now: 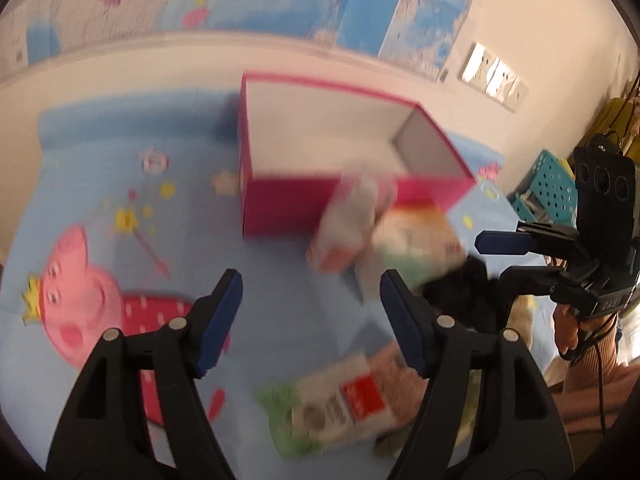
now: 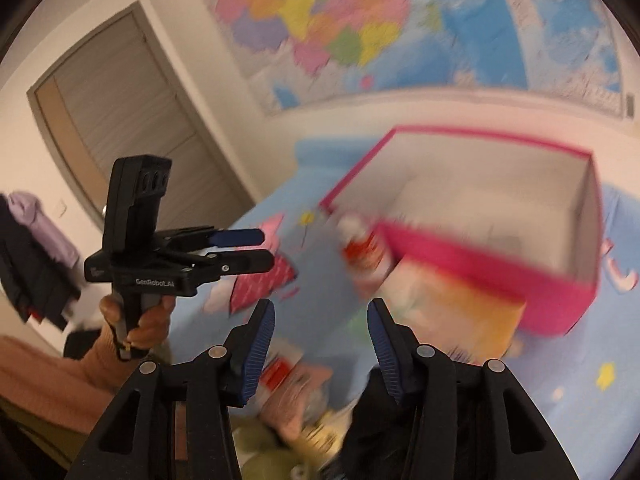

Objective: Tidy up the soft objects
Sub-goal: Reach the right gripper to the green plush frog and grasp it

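Ahead of left gripper (image 1: 311,314), blurred soft packets (image 1: 352,228) against pink box (image 1: 288,204).

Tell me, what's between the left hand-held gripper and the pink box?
Left wrist view: bare blue bedsheet lies between the left hand-held gripper and the pink box.

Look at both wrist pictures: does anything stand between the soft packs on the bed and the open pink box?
Nothing visible does. The pink box stands open with an empty-looking white inside, and the nearest soft packs lie right against its front wall. They only have to clear that wall. Both the left gripper and the right gripper are open, holding nothing.
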`<state>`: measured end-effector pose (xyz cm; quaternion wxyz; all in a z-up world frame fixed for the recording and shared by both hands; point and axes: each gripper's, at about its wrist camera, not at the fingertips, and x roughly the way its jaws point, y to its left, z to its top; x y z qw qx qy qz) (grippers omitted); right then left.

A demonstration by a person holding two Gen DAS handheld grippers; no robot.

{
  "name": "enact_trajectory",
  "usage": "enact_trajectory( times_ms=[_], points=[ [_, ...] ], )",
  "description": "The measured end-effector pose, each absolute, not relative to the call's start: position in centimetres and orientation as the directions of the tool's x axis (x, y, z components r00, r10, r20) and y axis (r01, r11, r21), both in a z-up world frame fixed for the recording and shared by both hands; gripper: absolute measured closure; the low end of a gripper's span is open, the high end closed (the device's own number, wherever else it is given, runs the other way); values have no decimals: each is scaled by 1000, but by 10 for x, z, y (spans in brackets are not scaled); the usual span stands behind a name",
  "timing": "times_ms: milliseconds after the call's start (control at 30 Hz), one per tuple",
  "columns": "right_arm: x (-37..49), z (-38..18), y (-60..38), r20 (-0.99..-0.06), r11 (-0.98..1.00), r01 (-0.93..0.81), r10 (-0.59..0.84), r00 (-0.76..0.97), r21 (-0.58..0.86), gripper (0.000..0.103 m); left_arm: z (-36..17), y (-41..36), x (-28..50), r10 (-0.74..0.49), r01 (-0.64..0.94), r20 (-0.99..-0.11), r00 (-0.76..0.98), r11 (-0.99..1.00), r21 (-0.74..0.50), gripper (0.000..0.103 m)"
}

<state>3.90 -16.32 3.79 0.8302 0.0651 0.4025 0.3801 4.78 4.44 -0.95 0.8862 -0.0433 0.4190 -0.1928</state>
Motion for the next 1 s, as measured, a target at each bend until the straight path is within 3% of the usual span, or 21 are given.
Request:
enact_trajectory(
  times_ms=[100,267,567,733,900,1000],
  points=[
    [30,22,-157,-657,720,-568,656,372,398,54,-28,48,32,-397,294,-741,542,915,-275,31],
    [9,13,-183,-636,755,-501,642,428,424,54,-43,43,12,-452,322,-737,502,889,-326,31],
    [-33,1,-188,-645,728,-513,666,375,454,53,-51,14,-18,-481,411,-751,452,860,-303,31],
    [-52,-14,-181,-660,707,-531,679,322,467,39,-53,16,-37,-504,426,-747,434,845,-323,31],
    [-59,-32,-168,-699,720,-538,649,301,438,39,-54,22,-48,-540,433,-733,413,825,-364,31],
    [-58,-41,-170,-679,710,-513,673,293,483,47,-54,24,-52,-548,429,-732,406,821,-377,31]
  ],
)
